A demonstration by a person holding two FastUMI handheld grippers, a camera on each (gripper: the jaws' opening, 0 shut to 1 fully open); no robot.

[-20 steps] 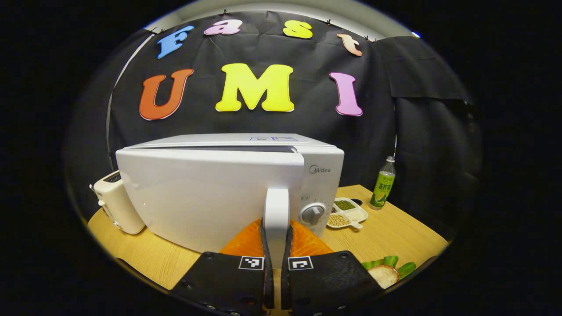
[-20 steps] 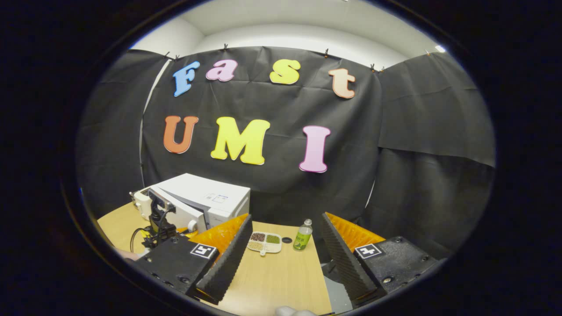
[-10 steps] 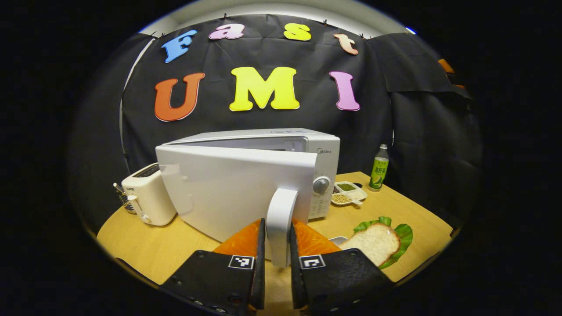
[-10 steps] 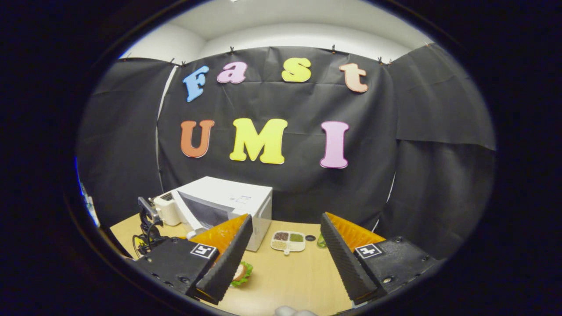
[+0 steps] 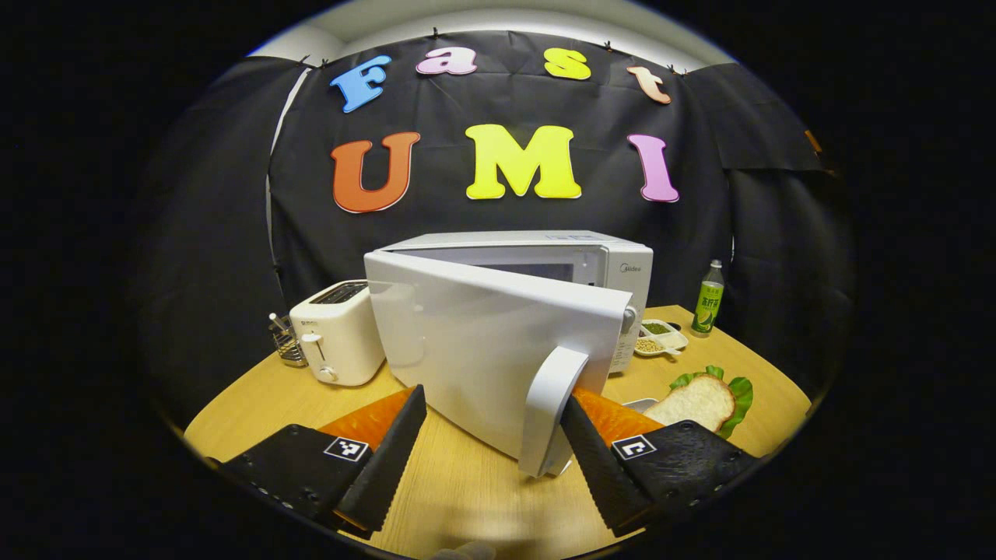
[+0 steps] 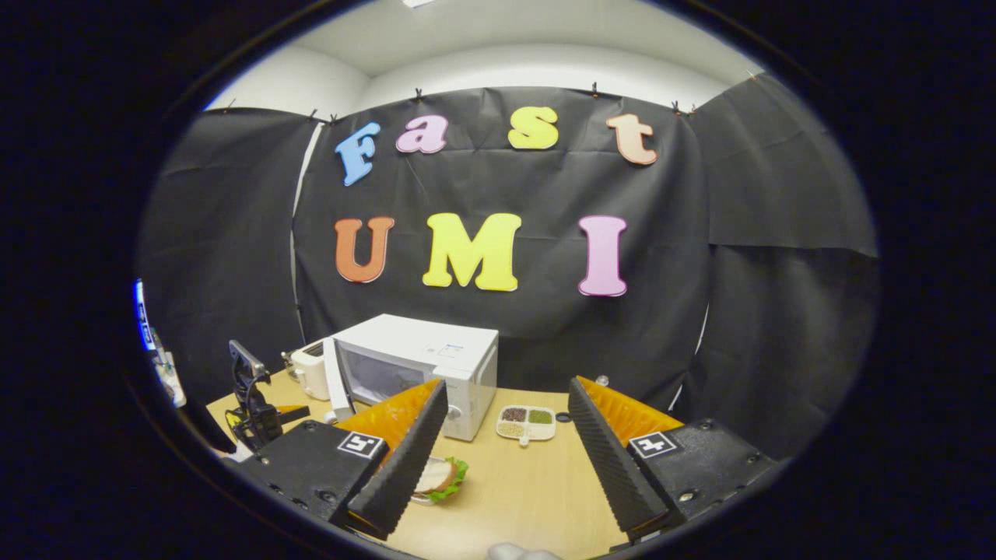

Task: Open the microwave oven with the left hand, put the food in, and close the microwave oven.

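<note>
Wooden table [image 5: 685,389] holds microwave [image 5: 537,264], door [image 5: 482,342] ajar; both grippers' fingers spread.

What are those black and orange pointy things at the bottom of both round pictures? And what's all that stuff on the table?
Those are grabbers, like big tweezers. A person holds one in each hand, and a small camera rides on each, so each picture looks along one grabber's two fingers. The left gripper is open, with the handle of the microwave door between its fingers; the door stands partly open. The right gripper is open too and holds nothing. On the wooden table sit the microwave, a toaster, a sandwich with lettuce, a little dish of beans and a green bottle.
</note>
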